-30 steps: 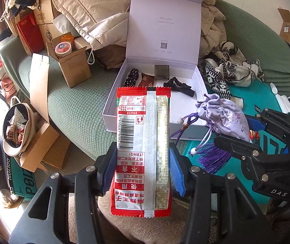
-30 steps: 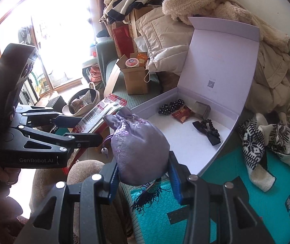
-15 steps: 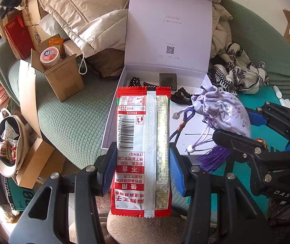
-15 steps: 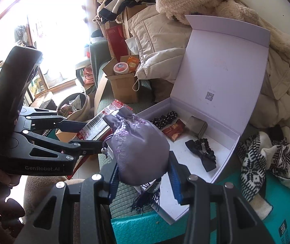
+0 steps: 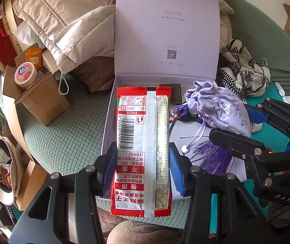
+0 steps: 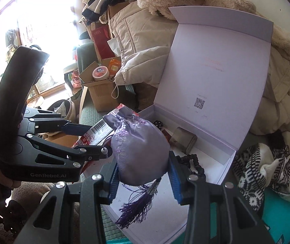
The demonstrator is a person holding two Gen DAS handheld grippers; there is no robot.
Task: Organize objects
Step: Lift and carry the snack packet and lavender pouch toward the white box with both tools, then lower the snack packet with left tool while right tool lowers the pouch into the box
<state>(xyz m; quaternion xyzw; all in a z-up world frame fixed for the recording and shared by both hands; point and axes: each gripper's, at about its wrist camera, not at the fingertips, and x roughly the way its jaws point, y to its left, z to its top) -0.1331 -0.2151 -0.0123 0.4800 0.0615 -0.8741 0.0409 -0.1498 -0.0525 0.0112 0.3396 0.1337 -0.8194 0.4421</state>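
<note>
The left gripper (image 5: pixel 143 168) clamps a red snack packet (image 5: pixel 142 152) (barcode side up) above the near edge of the open lavender box (image 5: pixel 165 40). Beside it, the right gripper (image 6: pixel 143 177) grips a purple drawstring pouch (image 6: pixel 140 148), its tassel hanging over the box floor
</note>
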